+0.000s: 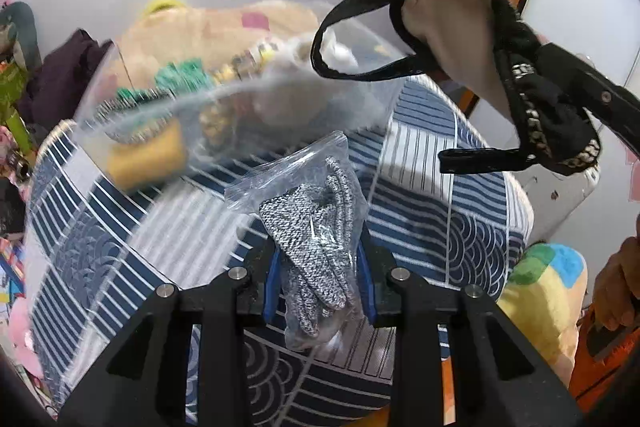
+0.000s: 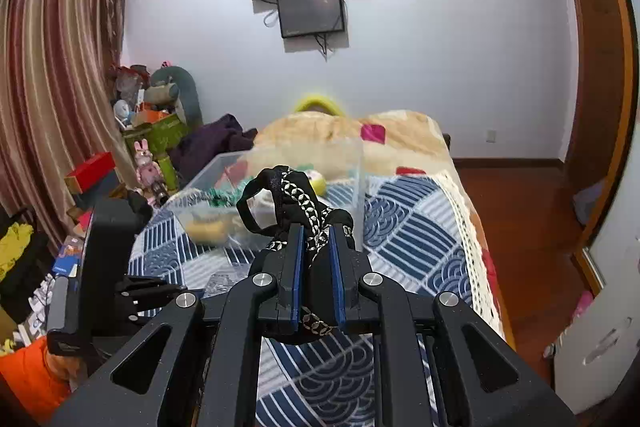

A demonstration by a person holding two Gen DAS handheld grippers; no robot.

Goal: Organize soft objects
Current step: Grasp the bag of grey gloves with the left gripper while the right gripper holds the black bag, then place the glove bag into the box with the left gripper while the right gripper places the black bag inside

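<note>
My left gripper [image 1: 320, 255] is shut on a clear zip bag holding a grey knit glove [image 1: 316, 231], lifted above the bed. My right gripper [image 2: 316, 231] is shut on a black garment with silver chain trim [image 2: 296, 199]; in the left wrist view that garment [image 1: 536, 99] hangs at the upper right, with a tan padded cup and black straps. A clear plastic bin [image 2: 280, 187] stands on the bed ahead of both grippers and holds several soft items, among them a yellow one [image 1: 148, 151] and a green one. The bin is blurred in the left wrist view.
The bed has a blue-and-white patterned quilt [image 2: 408, 227] and a beige blanket [image 2: 352, 131] at the far end. Toys and boxes [image 2: 152, 131] are piled left of the bed. A colourful cushion [image 1: 548, 279] lies at the right. Wooden floor [image 2: 516, 203] runs right of the bed.
</note>
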